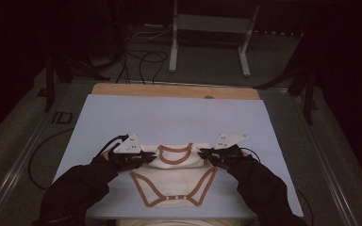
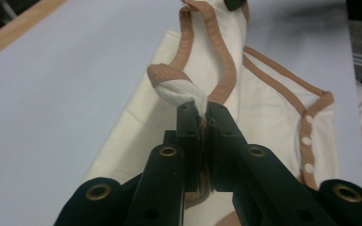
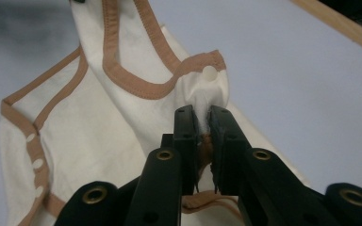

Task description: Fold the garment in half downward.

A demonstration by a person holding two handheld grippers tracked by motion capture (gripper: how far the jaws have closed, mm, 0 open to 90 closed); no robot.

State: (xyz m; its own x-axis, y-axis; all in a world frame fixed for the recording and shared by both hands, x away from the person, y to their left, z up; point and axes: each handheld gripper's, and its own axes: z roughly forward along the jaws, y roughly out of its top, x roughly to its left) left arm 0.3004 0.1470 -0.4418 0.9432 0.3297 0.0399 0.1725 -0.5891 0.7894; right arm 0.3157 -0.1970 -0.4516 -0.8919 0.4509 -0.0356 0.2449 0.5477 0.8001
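A cream baby bodysuit (image 1: pixel 174 181) with tan trim is held by its two shoulders above the near half of the table (image 1: pixel 103 122), its snap crotch end lying on the pale sheet toward 6 o'clock and its neckline raised toward 12 o'clock. The left gripper (image 1: pixel 147 157) is clamped on the shoulder at 9 o'clock of the neckline, and in the left gripper view only a thin twist of cloth (image 2: pixel 185 92) is seen pinched between the jaws. The right gripper (image 1: pixel 203 152) is clamped likewise on the shoulder at 3 o'clock, a small bunch of fabric (image 3: pixel 206 96) being caught at the very tips.

Because so little cloth is gripped on either side, a shoulder could be pulled free if the garment is stretched sideways or lowered unevenly. Should one side be set down first, the neckline would probably be skewed and the upper part folded under itself. A crease could also be trapped near the snaps (image 2: pixel 307 140) at 6 o'clock if the body is dragged across the sheet.
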